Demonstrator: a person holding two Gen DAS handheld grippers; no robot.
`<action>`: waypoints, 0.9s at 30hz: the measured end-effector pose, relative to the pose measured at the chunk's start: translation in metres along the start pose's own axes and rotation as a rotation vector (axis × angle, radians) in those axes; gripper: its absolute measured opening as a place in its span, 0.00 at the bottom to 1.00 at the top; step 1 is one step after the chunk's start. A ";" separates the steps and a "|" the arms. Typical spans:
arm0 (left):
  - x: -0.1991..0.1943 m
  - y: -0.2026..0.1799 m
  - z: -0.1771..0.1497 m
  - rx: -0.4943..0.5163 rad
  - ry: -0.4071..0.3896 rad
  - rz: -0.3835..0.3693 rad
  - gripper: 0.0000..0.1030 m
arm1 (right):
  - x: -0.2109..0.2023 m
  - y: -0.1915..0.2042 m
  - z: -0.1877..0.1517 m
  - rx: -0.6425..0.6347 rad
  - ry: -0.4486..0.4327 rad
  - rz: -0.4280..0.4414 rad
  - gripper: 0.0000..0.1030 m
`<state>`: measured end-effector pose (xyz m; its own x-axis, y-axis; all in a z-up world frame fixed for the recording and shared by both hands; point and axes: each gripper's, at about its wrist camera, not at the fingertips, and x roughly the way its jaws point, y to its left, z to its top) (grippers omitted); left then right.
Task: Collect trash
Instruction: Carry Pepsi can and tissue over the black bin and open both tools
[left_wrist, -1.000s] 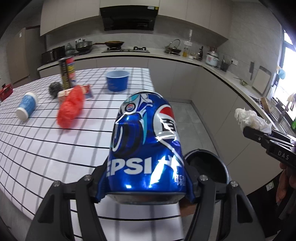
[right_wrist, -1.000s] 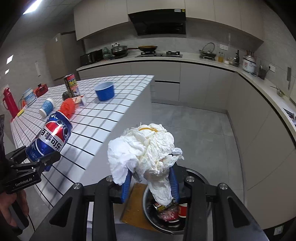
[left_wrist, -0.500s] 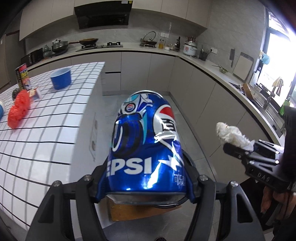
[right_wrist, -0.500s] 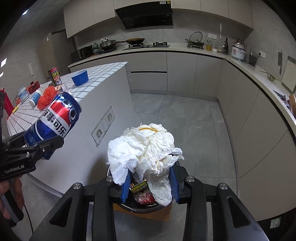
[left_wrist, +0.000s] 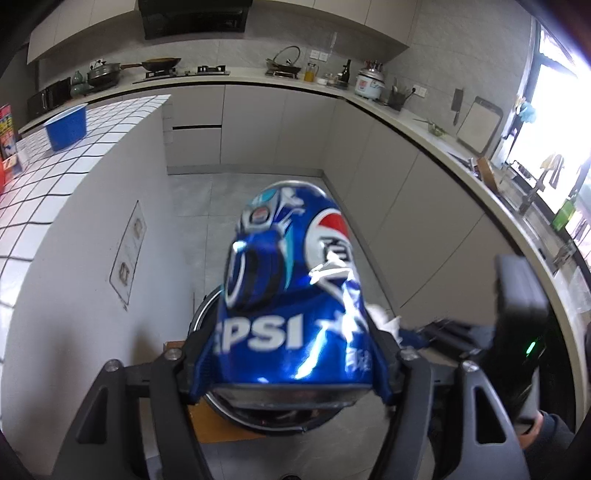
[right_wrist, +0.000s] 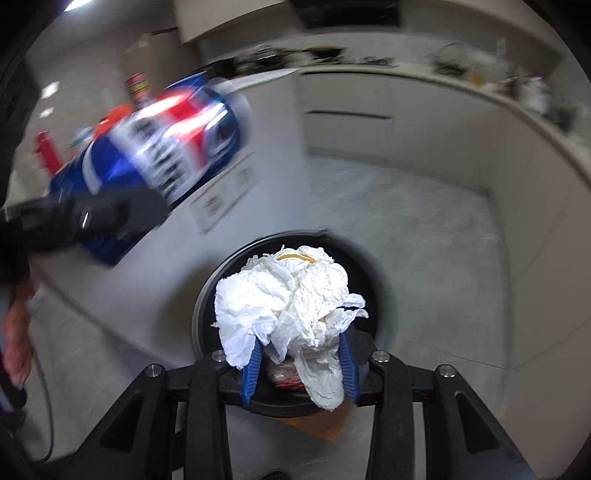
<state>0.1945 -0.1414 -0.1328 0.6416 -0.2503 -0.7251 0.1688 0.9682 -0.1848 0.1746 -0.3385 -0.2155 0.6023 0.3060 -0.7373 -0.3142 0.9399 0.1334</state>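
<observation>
A dented blue Pepsi can stands between the blue pads of my left gripper. The jaws are opening, but the pads still touch the can's sides. Right under it is the round black trash bin. In the right wrist view a crumpled white tissue wad sits between the pads of my right gripper. These jaws are opening too, and the wad hangs over the bin, which holds some red wrappers. The can shows blurred at upper left. The right gripper enters from the right in the left view.
The white-tiled island with a blue bowl stands left of the bin. A brown board lies under the bin. Grey cabinets and a worktop run along the back and right. A person's hand holds the left gripper.
Both grippers have swung away from the island and sunk toward the bin, which now lies directly below the can and the tissue wad. The two grippers have come closer together.
</observation>
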 end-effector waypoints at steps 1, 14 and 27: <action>0.000 0.002 0.001 -0.007 -0.013 0.007 0.88 | 0.015 -0.003 -0.006 -0.018 0.009 -0.011 0.84; 0.001 0.004 -0.011 -0.016 -0.012 0.141 0.89 | 0.018 -0.014 -0.027 0.028 -0.006 -0.075 0.89; -0.039 0.022 -0.001 -0.048 -0.018 0.188 0.89 | -0.024 0.009 0.013 0.080 0.008 -0.132 0.89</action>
<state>0.1726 -0.1102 -0.1090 0.6720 -0.0647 -0.7377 0.0091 0.9968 -0.0791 0.1668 -0.3350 -0.1885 0.6283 0.1782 -0.7573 -0.1731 0.9810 0.0872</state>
